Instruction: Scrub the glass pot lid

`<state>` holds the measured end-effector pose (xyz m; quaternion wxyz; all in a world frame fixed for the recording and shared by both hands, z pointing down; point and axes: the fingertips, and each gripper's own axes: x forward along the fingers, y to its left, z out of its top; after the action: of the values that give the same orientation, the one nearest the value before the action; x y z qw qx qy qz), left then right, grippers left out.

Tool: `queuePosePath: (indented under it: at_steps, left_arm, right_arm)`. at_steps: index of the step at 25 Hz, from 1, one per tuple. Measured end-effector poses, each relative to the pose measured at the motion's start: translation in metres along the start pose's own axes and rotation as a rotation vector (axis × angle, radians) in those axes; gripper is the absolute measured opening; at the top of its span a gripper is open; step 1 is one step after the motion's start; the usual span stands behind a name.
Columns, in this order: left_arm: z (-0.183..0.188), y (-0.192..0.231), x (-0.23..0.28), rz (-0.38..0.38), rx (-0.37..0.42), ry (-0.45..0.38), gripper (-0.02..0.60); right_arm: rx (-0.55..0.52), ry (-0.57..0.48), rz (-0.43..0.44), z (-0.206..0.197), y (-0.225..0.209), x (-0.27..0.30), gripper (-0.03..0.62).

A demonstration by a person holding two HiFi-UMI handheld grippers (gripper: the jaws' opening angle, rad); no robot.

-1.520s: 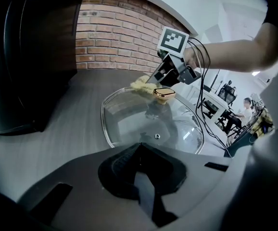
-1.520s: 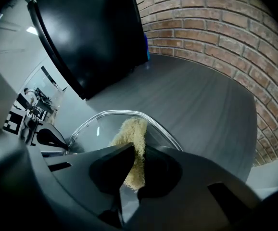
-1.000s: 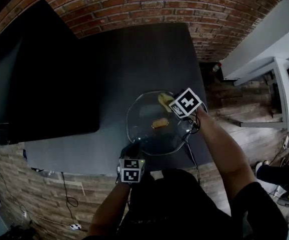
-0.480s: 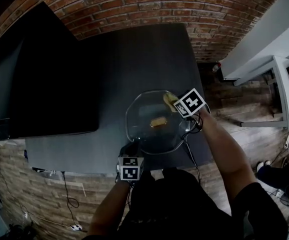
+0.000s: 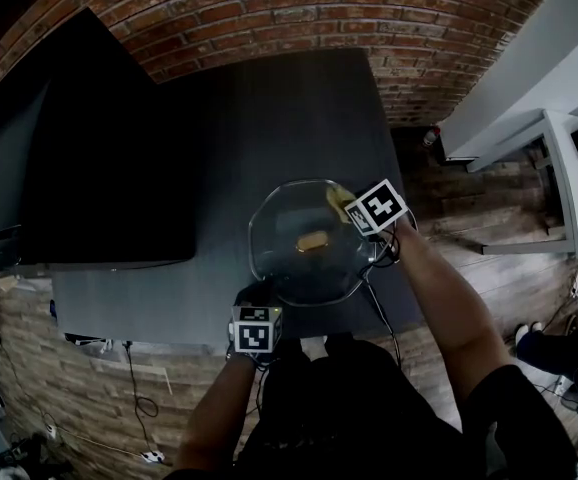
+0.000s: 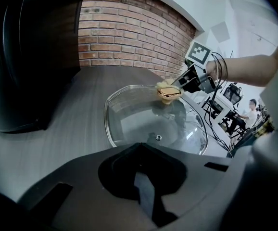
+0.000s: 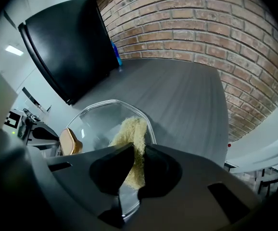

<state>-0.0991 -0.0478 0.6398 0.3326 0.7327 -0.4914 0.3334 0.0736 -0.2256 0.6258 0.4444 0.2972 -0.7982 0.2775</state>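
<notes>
The glass pot lid (image 5: 294, 268) lies flat on the dark table (image 5: 269, 118), right in front of the person. Its near rim sits between the jaws of the left gripper (image 5: 259, 293), which are clamped onto it; that gripper's body cuts off the rim on either side in its own view. At the lid's middle stands one gold knob (image 5: 312, 240). On the far right rim, the right gripper (image 5: 349, 213) pinches one pale fibrous scrubber (image 7: 132, 131) against the glass; in the head view the marker cube hides most of the scrubber. Beyond runs a brick wall (image 5: 269, 8).
</notes>
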Motion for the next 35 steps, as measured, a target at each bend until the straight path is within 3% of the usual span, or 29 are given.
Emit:
queuePosePath:
  at_steps: [4, 9, 14, 20, 26, 30, 35]
  left_arm:
    - [0.013, 0.002, -0.001, 0.015, 0.003, -0.035, 0.034]
    - [0.033, 0.013, 0.008, 0.031, 0.002, -0.068, 0.034]
    - [0.044, 0.021, 0.015, 0.036, 0.000, -0.073, 0.034]
    - [0.040, 0.020, 0.016, 0.003, -0.046, -0.062, 0.034]
    - [0.041, 0.022, 0.014, -0.031, -0.046, -0.034, 0.034]
    - [0.039, 0.023, 0.016, -0.035, -0.028, -0.018, 0.034]
    - [0.039, 0.021, 0.014, -0.049, -0.020, 0.001, 0.034]
  right_arm:
    - [-0.011, -0.036, -0.008, 0.001, 0.000, -0.001, 0.051]
    - [-0.009, -0.217, 0.023, 0.029, 0.010, -0.020, 0.051]
    - [-0.217, -0.268, 0.139, 0.060, 0.056, -0.031, 0.051]
    - [-0.588, -0.136, 0.306, 0.072, 0.149, -0.004, 0.051]
    - [-0.933, 0.027, 0.329, 0.064, 0.207, 0.038, 0.051]
    - [-1.027, 0.102, 0.319, 0.058, 0.219, 0.055, 0.051]
    - [-1.051, 0.143, 0.306, 0.054, 0.221, 0.069, 0.051]
